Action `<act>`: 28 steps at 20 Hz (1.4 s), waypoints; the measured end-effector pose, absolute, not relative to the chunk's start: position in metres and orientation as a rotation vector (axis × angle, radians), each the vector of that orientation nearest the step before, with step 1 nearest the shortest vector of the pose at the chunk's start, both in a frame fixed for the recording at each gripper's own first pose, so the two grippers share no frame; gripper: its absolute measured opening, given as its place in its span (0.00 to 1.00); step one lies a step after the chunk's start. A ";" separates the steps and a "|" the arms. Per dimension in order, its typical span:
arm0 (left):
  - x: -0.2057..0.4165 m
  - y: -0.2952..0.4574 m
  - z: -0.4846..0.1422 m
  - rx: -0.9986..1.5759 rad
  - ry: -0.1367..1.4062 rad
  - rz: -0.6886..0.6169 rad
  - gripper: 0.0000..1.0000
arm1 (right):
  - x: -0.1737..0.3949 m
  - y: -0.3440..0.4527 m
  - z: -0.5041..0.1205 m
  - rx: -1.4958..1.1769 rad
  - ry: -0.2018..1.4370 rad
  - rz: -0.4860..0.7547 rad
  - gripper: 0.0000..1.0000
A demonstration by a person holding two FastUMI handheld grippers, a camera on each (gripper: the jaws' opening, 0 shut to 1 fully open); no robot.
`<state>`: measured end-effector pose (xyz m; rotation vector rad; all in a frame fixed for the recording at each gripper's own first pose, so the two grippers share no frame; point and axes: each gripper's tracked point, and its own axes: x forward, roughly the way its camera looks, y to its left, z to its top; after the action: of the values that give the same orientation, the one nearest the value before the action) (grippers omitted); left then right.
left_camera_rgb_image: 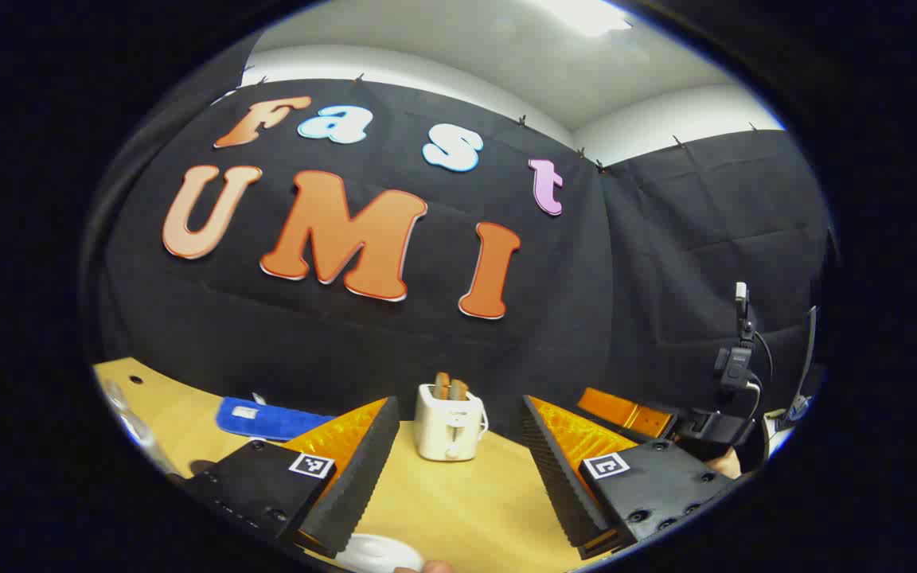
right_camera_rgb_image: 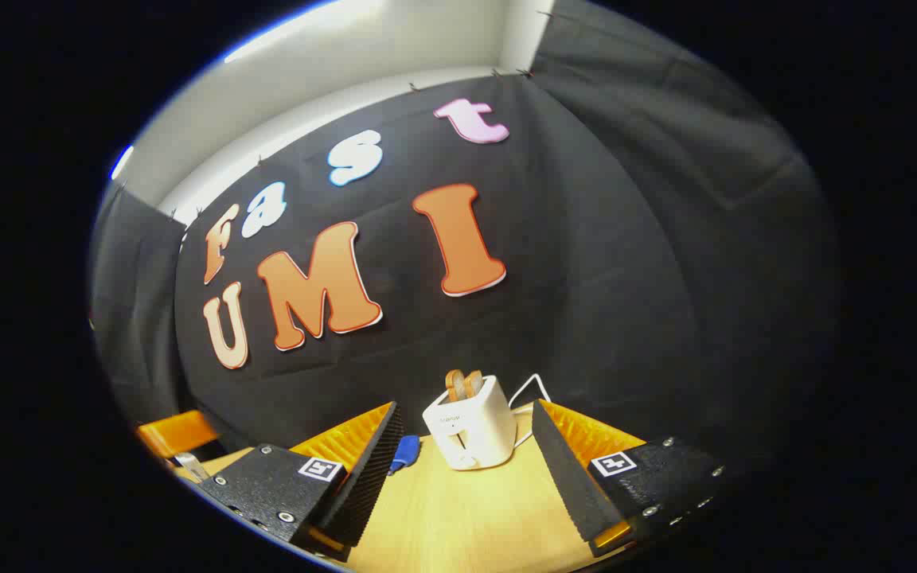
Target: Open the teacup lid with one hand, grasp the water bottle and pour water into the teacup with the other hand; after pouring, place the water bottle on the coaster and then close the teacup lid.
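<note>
Both grippers, left (left_camera_rgb_image: 458,469) and right (right_camera_rgb_image: 462,469), are hovering wide open and empty over the wooden table (right_camera_rgb_image: 466,517) facing a toaster (right_camera_rgb_image: 470,422), the pouring task apparently not yet begun.

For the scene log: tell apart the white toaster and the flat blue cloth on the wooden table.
The white toaster stands upright as a boxy block; the flat blue cloth lies low and spread out. The toaster holds brown slices in its top slots and trails a white cord; the cloth carries only a small white tag. Both rest on the wooden table near the black wall, beyond the open left gripper.
</note>
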<state>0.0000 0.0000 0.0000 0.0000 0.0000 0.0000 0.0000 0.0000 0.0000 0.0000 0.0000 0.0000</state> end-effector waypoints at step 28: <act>-0.185 0.250 -0.004 0.150 0.023 0.546 0.97 | -0.075 0.226 -0.171 -0.310 0.284 0.232 0.99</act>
<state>-0.1847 0.2504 -0.0039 0.1496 0.0228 0.5460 -0.0746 0.2257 -0.1705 -0.3098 0.2844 0.2321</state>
